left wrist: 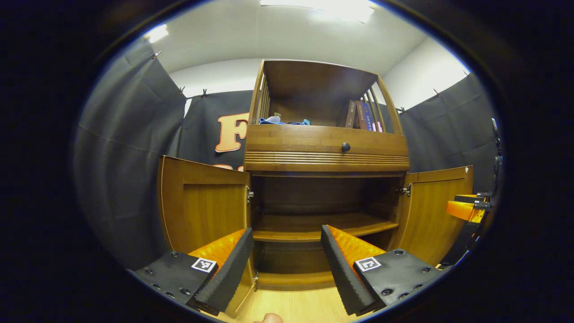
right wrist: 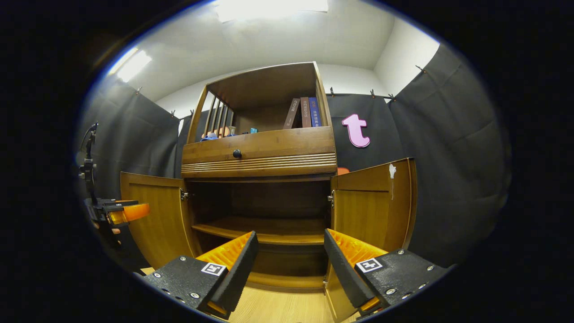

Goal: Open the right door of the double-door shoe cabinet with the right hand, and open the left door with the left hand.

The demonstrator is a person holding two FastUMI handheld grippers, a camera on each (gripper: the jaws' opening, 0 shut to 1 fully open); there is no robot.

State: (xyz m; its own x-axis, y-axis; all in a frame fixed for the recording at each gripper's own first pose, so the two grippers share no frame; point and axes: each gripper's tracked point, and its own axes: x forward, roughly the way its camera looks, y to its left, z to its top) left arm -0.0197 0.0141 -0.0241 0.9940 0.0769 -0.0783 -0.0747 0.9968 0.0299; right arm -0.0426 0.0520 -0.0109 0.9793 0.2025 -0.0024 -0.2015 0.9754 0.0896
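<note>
Wooden left door (left wrist: 202,211) and right door (right wrist: 374,204) both stand swung wide. I judge the task finished: left gripper (left wrist: 287,264) and right gripper (right wrist: 289,269), jaws apart, face the cabinet interior between them, gripping nothing.

Left tongs (left wrist: 287,264) spread wide, holding nothing; right tongs (right wrist: 289,269) likewise.

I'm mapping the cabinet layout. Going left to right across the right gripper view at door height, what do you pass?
Other tool → open wooden left door → dark open cabinet interior with a wooden shelf → open wooden right door → black cloth wall.
</note>
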